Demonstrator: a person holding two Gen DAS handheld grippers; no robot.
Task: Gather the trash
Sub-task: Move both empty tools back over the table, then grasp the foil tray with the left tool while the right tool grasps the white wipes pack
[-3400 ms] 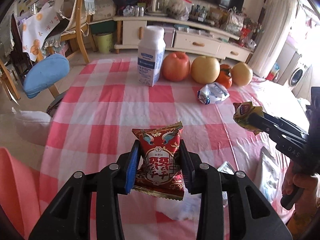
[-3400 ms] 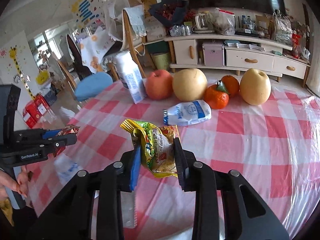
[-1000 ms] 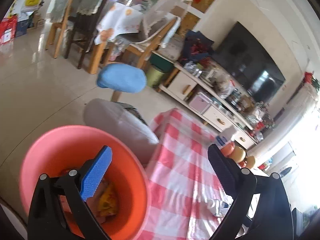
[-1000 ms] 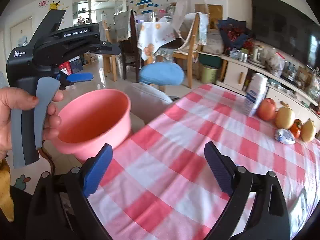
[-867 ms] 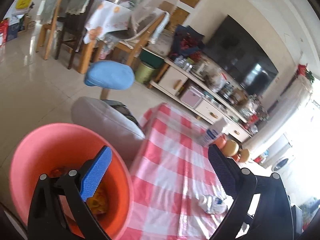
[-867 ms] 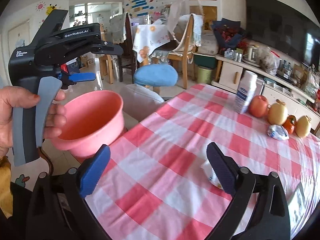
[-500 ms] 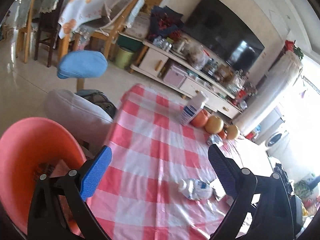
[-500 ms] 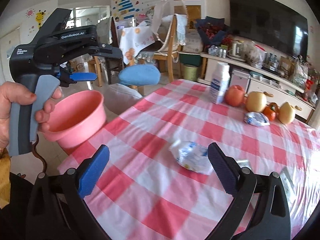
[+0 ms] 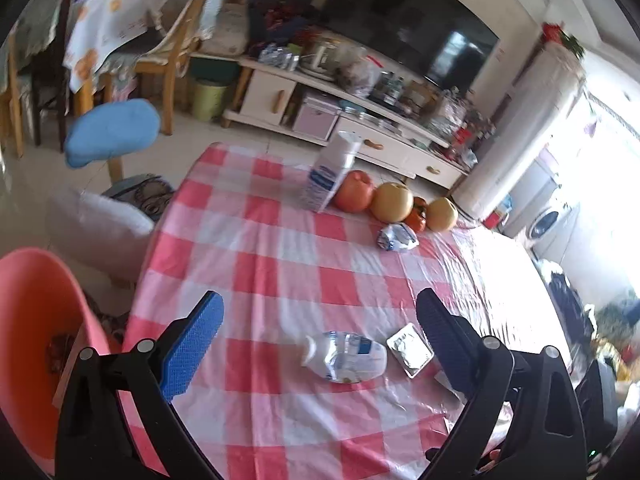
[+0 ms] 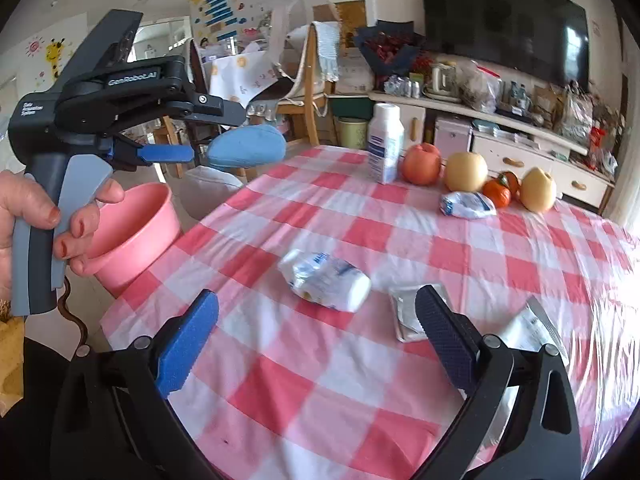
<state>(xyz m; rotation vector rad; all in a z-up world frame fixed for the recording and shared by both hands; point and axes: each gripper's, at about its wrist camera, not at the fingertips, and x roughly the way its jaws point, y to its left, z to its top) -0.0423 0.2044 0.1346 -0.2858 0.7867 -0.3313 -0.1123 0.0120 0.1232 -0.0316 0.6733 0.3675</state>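
Still two crumpled white packets [image 10: 325, 280] [image 10: 467, 204]

Both grippers are hanging wide open and empty: left gripper [image 9: 320, 334] gripped by a hand [image 10: 44, 216], right gripper [image 10: 316, 336] alongside.

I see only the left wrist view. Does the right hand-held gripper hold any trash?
Observer: No. The right hand-held gripper is open and holds nothing.
Operator: What lies nearest to it?
Observer: The crumpled wrapper lies just ahead, between its two fingers. The silver packet lies by its right finger.
Operator: Is there trash that I miss?
Observer: Yes. A flat white packet lies right of the silver packet, partly behind that finger.
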